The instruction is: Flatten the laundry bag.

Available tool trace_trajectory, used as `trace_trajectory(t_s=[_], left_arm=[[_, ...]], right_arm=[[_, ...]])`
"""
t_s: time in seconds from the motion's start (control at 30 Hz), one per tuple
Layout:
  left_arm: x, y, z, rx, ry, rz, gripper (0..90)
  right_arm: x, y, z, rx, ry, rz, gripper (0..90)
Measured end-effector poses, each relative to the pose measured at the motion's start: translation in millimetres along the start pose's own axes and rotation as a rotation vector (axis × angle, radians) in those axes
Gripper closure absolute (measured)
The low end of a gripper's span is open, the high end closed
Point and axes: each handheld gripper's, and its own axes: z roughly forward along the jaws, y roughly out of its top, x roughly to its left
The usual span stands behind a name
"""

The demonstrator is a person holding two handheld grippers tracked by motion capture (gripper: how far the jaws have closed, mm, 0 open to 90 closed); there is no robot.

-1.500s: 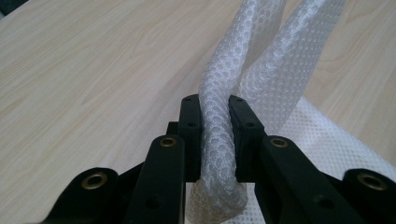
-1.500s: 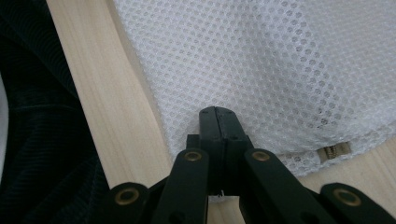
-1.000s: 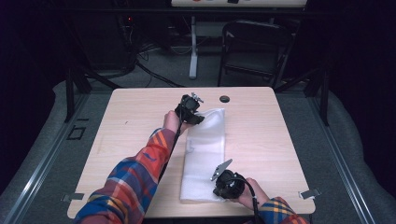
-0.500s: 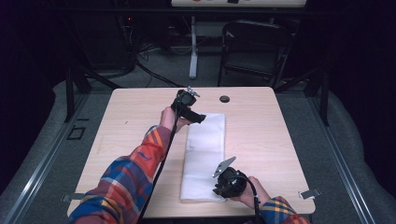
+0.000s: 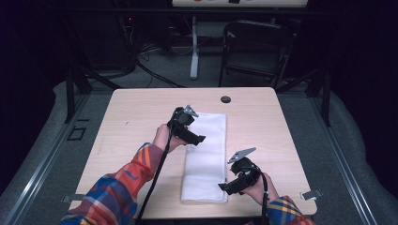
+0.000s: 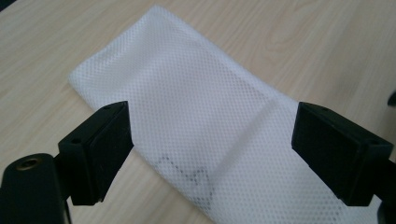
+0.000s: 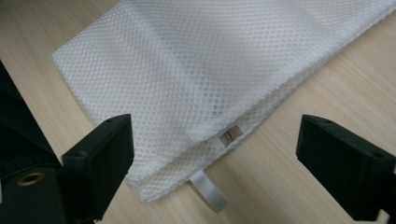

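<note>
Since the earlier frames the left gripper (image 5: pixel 196 139) had come back from the cloth's far end toward the person and now hung over the cloth's left edge, mid-surface; the right gripper (image 5: pixel 226 187) had lifted slightly at the near end. Both had just been opening, and each now stood wide with nothing between its jaws. A white mesh cloth (image 5: pixel 206 154) lay folded flat in a long strip down the middle of the surface (image 5: pixel 131 122), its near end close to the near edge. A small tag (image 7: pixel 208 191) poked from the cloth's near corner
</note>
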Motion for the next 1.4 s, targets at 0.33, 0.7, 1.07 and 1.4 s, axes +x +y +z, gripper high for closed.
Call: trace_trajectory(t_s=[0.33, 0.7, 1.07, 1.4], left_arm=[[-17.5, -27.2, -1.5, 0.023, -0.023, 0.023, 10.1], [-41.5, -43.2, -8.1, 0.040, -0.022, 0.075, 7.8], [-72.6, -62.4, -6.0, 0.036, -0.095, 0.114, 3.9], [-106.0, -71.4, -1.0, 0.054, -0.150, 0.189, 8.0]], right_arm=[[-8.5, -3.2, -6.3, 0.009, -0.076, 0.023, 3.4], [-13.3, -5.0, -7.4, 0.013, -0.080, 0.040, 3.8], [-14.9, -5.4, -6.4, 0.026, -0.083, 0.056, 4.8], [-16.9, -6.3, -6.5, 0.010, -0.097, 0.060, 4.3]])
